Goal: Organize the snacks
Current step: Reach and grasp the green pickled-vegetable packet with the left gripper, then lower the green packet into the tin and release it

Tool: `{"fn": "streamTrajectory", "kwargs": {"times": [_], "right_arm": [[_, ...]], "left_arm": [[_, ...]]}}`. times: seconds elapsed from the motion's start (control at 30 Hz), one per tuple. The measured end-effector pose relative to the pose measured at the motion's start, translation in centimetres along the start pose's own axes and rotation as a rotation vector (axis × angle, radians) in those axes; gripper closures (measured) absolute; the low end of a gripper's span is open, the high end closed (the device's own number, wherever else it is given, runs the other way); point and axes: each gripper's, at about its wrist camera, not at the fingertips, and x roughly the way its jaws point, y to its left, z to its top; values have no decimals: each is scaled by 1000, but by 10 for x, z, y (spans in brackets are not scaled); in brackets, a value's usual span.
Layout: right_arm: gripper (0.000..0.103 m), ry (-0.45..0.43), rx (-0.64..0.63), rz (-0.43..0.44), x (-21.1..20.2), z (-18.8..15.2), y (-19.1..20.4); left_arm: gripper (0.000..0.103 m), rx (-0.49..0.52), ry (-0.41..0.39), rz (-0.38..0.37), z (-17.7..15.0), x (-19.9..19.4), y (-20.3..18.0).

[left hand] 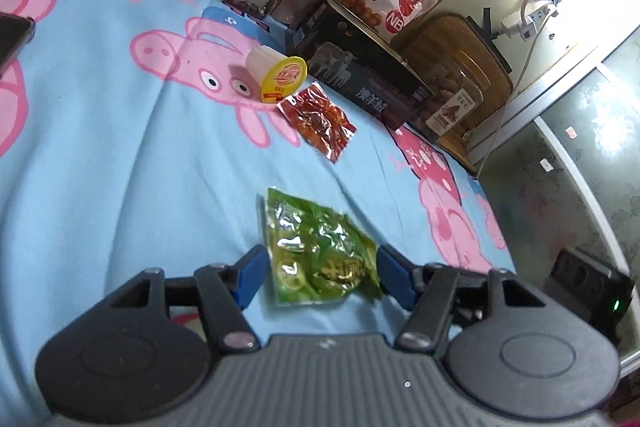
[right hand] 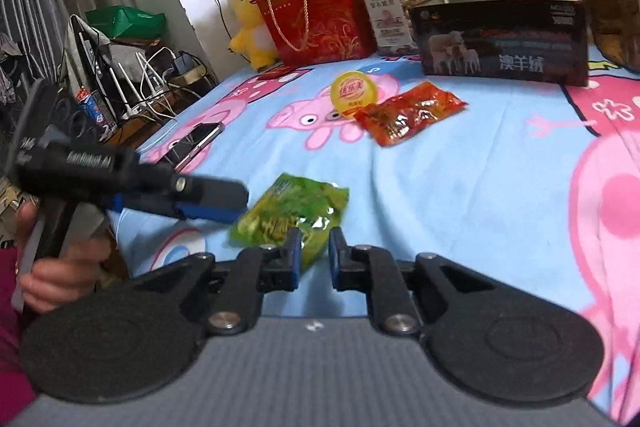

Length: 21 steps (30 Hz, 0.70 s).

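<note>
My left hand-held gripper (left hand: 318, 273) is spread wide around the green snack packet (left hand: 320, 251) lying on the bed (left hand: 120, 187). My right hand-held gripper (right hand: 314, 253) stands slightly parted at the packet's corner. The red packet (left hand: 318, 117) lies at twelve o'clock.

Each gripper (left hand: 320, 273) (right hand: 314, 255): black linkage arms, silver pivot screws, blue fingertips (left hand: 252, 273), grey ribbed base. Bare hand (right hand: 60, 267); magenta sleeve (right hand: 12, 367).
</note>
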Motion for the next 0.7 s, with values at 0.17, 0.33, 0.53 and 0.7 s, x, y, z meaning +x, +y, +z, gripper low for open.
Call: {"fn": "streamTrajectory", "kwargs": {"times": [0.17, 0.33, 0.53, 0.7], "right_arm": [[60, 0, -50, -35, 8, 1, 8], [72, -4, -91, -37, 26, 0, 19], [85, -57, -62, -66, 19, 8, 14], [85, -173, -76, -117, 7, 41, 6]], "left_arm": [[40, -21, 0, -6, 3, -1, 4], [44, 35, 6, 1, -1, 7, -7], [50, 58, 11, -17, 9, 13, -15], [50, 157, -29, -35, 44, 16, -44]]}}
